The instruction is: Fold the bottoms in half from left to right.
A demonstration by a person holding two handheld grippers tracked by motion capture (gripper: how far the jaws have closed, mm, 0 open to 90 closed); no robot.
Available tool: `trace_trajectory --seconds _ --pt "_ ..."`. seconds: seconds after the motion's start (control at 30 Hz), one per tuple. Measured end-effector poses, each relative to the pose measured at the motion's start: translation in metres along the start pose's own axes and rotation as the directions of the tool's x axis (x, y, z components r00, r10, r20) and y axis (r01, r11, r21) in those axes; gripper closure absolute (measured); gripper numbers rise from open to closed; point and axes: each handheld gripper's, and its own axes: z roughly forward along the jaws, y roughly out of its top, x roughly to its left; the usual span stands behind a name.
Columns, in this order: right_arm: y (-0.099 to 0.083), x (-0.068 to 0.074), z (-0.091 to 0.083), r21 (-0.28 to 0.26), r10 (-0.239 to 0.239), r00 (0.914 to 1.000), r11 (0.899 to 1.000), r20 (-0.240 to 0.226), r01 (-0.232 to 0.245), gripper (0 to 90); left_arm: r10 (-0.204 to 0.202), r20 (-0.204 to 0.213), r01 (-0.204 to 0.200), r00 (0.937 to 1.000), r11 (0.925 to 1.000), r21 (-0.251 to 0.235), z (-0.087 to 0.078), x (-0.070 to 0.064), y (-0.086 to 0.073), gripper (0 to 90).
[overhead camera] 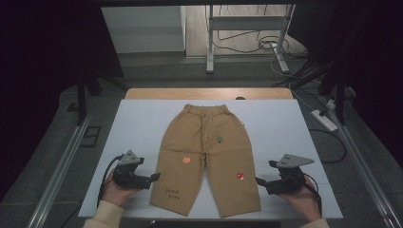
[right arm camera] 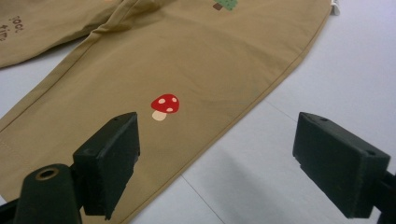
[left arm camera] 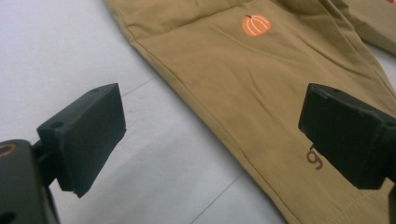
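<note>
The trousers [overhead camera: 205, 156] lie flat on the white mat [overhead camera: 133, 123], waist away; the left gripper [overhead camera: 151, 179] and right gripper [overhead camera: 260, 181] flank the legs, jaws apart, holding nothing; best to pinch each outer seam low and level, so the cloth folds without bunching.

Left gripper [overhead camera: 156, 177] lower left of frame, jaws wide apart; right gripper [overhead camera: 259, 181] lower right, jaws wide apart, both hand-held.
</note>
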Motion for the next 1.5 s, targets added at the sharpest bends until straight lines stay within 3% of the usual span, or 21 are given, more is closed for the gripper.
trace_trajectory --seconds 0.3,1.2,1.37,1.5 --pt "0.001 0.002 -0.002 -0.014 -0.005 1.0 1.0 0.005 0.005 15.3 0.024 0.005 -0.024 0.9997 0.9997 0.006 0.0 -0.002 -0.001 7.4" --pt "0.007 0.014 0.003 -0.013 -0.017 0.9998 1.0 -0.009 0.017 15.8 0.007 0.014 -0.007 0.9999 1.0 -0.004 0.0 0.0 0.002 8.0" --pt "0.012 0.022 0.002 -0.028 -0.03 0.9995 0.999 -0.006 0.03 16.1 0.008 0.015 -0.008 0.9999 0.9999 -0.01 -0.003 -0.001 0.003 8.1" --pt "0.018 0.029 0.005 -0.051 -0.019 0.9994 0.999 -0.03 0.017 16.2 0.006 0.018 -0.005 0.9998 0.9999 -0.013 -0.001 0.001 0.004 8.2"
